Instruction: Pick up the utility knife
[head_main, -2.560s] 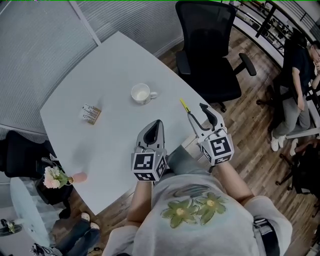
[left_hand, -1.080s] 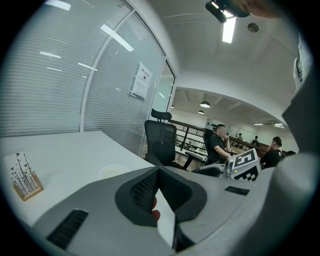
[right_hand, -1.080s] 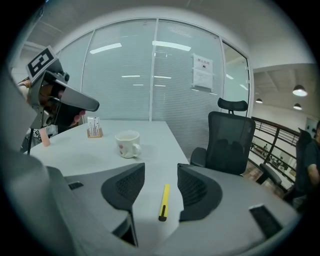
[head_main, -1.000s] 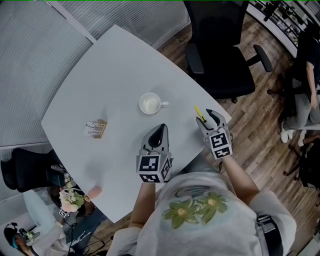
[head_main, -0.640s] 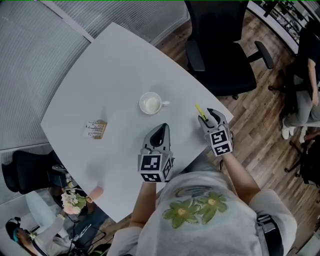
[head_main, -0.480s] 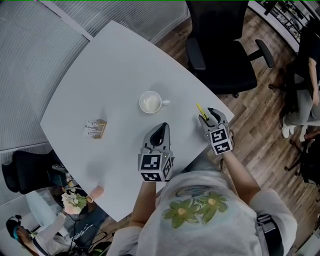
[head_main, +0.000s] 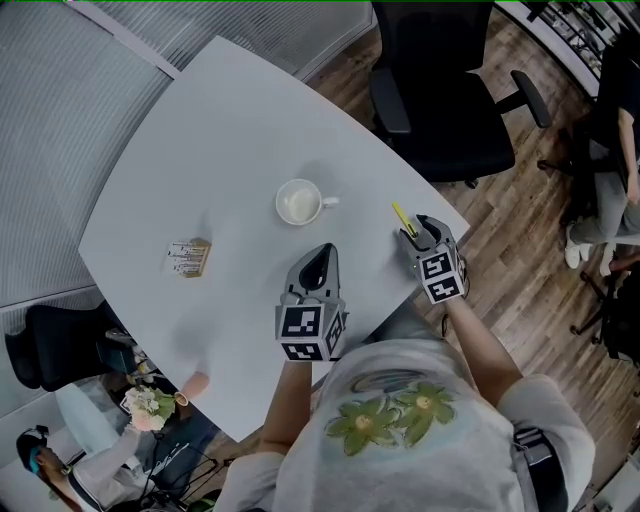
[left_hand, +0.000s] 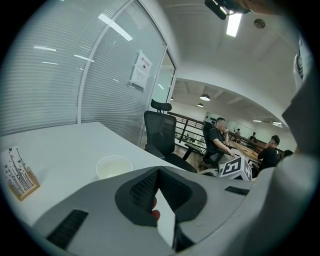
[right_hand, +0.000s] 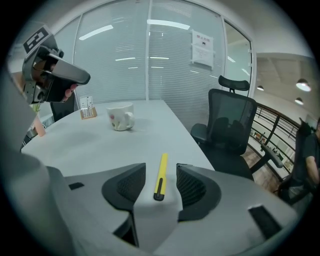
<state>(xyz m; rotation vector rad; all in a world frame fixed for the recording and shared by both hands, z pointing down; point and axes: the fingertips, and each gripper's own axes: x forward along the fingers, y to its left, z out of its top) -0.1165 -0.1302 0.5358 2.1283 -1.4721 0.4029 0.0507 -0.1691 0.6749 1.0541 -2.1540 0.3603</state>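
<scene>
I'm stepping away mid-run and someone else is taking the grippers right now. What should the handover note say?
Left gripper: jaws together, empty, over the table near the mug.
Right gripper: jaws apart, one on each side of the utility knife.
Knife: yellow, lying flat on the table near its right edge, pointing away along the jaws.
Done: right gripper lined up on the knife.
Left: close the jaws on it, then lift; it is not yet gripped.
</scene>
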